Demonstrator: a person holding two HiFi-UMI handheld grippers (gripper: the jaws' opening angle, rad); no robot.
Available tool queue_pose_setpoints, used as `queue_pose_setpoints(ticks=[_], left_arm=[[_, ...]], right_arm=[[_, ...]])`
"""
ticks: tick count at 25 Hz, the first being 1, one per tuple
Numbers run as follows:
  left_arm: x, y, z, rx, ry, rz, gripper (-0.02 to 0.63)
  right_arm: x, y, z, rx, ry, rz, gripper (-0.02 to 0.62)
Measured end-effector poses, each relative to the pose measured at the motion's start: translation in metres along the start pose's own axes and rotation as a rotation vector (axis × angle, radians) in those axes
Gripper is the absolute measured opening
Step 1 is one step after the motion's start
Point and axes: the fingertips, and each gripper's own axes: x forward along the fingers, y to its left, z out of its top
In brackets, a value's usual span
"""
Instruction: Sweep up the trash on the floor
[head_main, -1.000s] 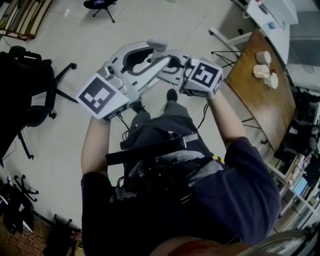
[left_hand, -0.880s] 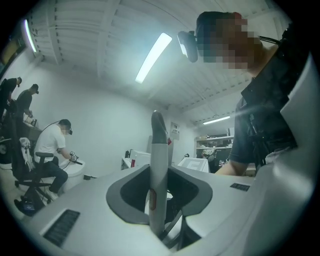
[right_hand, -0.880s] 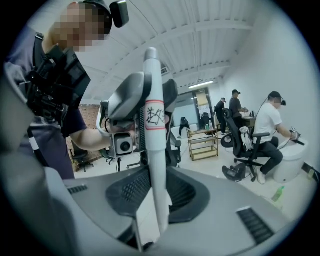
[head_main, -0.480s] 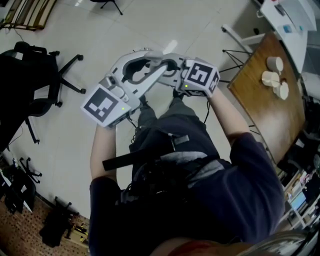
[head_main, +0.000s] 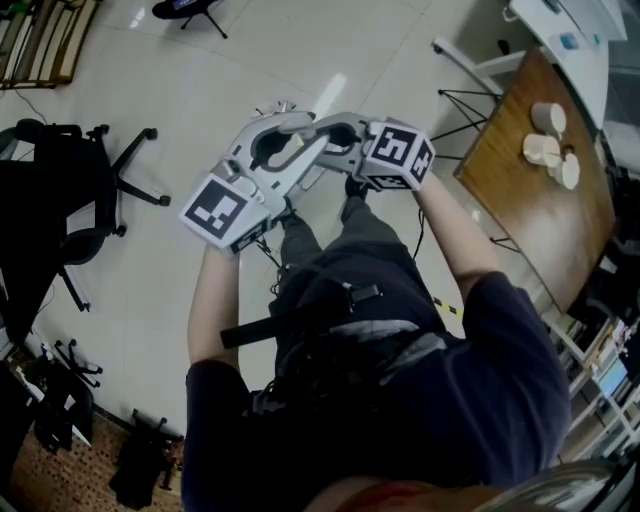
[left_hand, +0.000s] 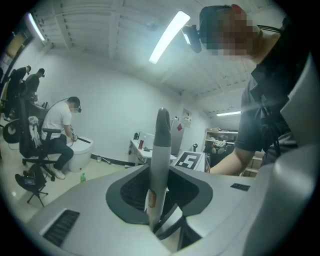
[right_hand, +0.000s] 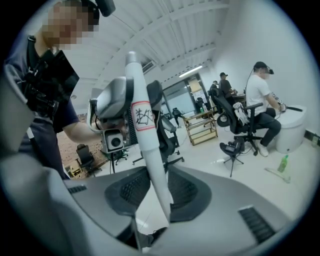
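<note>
Clamped grey-tipped white handle (left_hand: 161, 145) in left gripper (left_hand: 159, 195); held white labelled pole (right_hand: 142, 100) in right gripper (right_hand: 159, 192), jaws just eased wider. Saw no trash on pale tiled floor (head_main: 200, 90). Likely needed firmer right grip before sweeping.

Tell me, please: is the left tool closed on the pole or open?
Closed on it. In the left gripper view the pole stands between the left tool's dark pads, and both press against it.
</note>
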Motion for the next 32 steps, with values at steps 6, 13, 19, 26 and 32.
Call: queue_pose_setpoints(ticks=[6, 13, 19, 26, 32], left_arm=[[0.035, 0.03, -0.048, -0.061, 0.048, -0.056, 0.106], [0.056, 0.066, -0.099, -0.069, 0.087, -0.094, 0.106], [0.057, 0.105, -0.115, -0.105, 0.032, -0.037, 0.106], [0.045, 0.131, -0.111, -0.074, 0.025, -0.031, 0.106], [0.034, 0.154, -0.109, -0.089, 0.019, 0.011, 0.106]], right_arm=[[0.009, -0.049, -0.048, 0.077, 0.028, -0.082, 0.132], [0.037, -0.089, -0.092, 0.1, 0.086, -0.126, 0.129], [0.065, -0.116, -0.097, 0.049, 0.074, -0.239, 0.108], [0.086, -0.131, -0.086, -0.004, 0.082, -0.321, 0.104], [0.102, -0.142, -0.076, -0.017, 0.046, -0.351, 0.106]])
